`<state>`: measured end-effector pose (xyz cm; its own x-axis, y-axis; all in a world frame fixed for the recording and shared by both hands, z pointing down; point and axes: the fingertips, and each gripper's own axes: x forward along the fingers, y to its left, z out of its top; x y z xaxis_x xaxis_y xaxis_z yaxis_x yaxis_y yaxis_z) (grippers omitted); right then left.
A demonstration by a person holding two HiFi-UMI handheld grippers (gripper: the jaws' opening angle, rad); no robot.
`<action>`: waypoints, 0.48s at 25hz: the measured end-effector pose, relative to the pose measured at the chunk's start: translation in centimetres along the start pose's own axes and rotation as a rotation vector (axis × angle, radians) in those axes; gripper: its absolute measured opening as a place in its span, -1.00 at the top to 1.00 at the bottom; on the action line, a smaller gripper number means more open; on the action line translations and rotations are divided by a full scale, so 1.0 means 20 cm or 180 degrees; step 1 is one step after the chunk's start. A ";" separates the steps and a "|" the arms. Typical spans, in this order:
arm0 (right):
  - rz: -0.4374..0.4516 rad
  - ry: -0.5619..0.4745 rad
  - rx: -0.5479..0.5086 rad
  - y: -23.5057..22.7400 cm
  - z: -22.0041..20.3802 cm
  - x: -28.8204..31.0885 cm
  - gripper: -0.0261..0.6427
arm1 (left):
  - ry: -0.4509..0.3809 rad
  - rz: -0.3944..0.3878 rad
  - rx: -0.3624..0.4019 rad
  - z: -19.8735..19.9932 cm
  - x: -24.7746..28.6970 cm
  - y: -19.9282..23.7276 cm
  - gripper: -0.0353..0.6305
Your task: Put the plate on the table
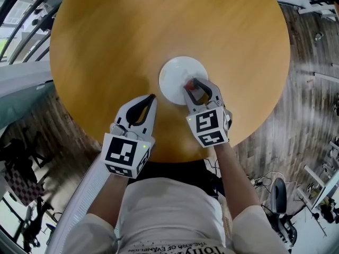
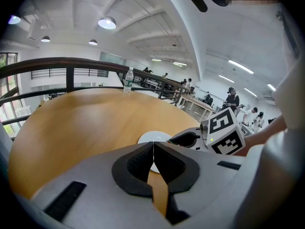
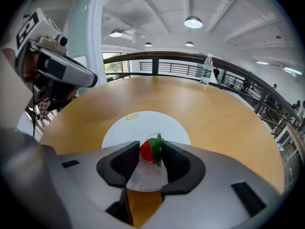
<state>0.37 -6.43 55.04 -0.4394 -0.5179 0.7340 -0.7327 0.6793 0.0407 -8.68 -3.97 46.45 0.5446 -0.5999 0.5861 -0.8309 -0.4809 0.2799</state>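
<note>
Two things: right gripper (image 3: 151,149) is pinching a half-hidden red strawberry (image 3: 146,151) over the round white plate (image 3: 143,123); left gripper (image 2: 153,149) is hovering shut, empty, near the edge of the round wooden table (image 1: 106,46).

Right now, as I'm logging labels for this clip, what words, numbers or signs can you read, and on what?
No text reads with certainty.
Yellow sticker on the plate: print too small to read.
Bottle label: too blurred to read.
Shirt print: upside down, cut off at the edge, unclear.
Marker cubes: black-and-white square patterns, no letters.
</note>
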 end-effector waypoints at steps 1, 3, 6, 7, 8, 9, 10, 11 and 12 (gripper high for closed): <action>0.0007 -0.0004 0.0012 0.00 0.00 0.00 0.43 | 0.0002 0.0004 -0.0002 0.00 0.00 0.00 0.82; 0.0023 -0.0012 0.0038 0.00 0.01 -0.01 0.43 | -0.0003 0.0013 -0.0001 0.00 -0.01 -0.01 0.82; 0.0029 -0.0004 0.0048 0.00 0.00 -0.03 0.42 | -0.0012 0.0024 0.0002 0.01 -0.02 -0.02 0.82; 0.0033 -0.0001 0.0051 0.00 0.00 -0.03 0.41 | -0.0012 0.0026 0.0002 0.01 -0.02 -0.02 0.82; 0.0038 0.0004 0.0056 0.01 0.00 -0.03 0.38 | -0.0012 0.0026 0.0002 0.01 -0.02 -0.02 0.82; 0.0042 0.0007 0.0058 0.01 0.00 -0.03 0.37 | -0.0012 0.0026 0.0003 0.01 -0.03 -0.02 0.82; 0.0043 0.0005 0.0056 0.01 0.00 -0.03 0.36 | -0.0013 0.0027 0.0005 0.01 -0.03 -0.02 0.82; 0.0041 -0.0001 0.0054 0.02 0.00 -0.03 0.35 | -0.0016 0.0031 0.0008 0.01 -0.04 -0.02 0.82; 0.0035 -0.0008 0.0057 0.01 0.00 -0.04 0.35 | -0.0019 0.0036 0.0013 0.01 -0.04 -0.02 0.82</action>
<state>0.51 -5.82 54.53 -0.4488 -0.5117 0.7327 -0.7370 0.6756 0.0204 -8.71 -3.36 45.70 0.5358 -0.6093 0.5846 -0.8366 -0.4766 0.2700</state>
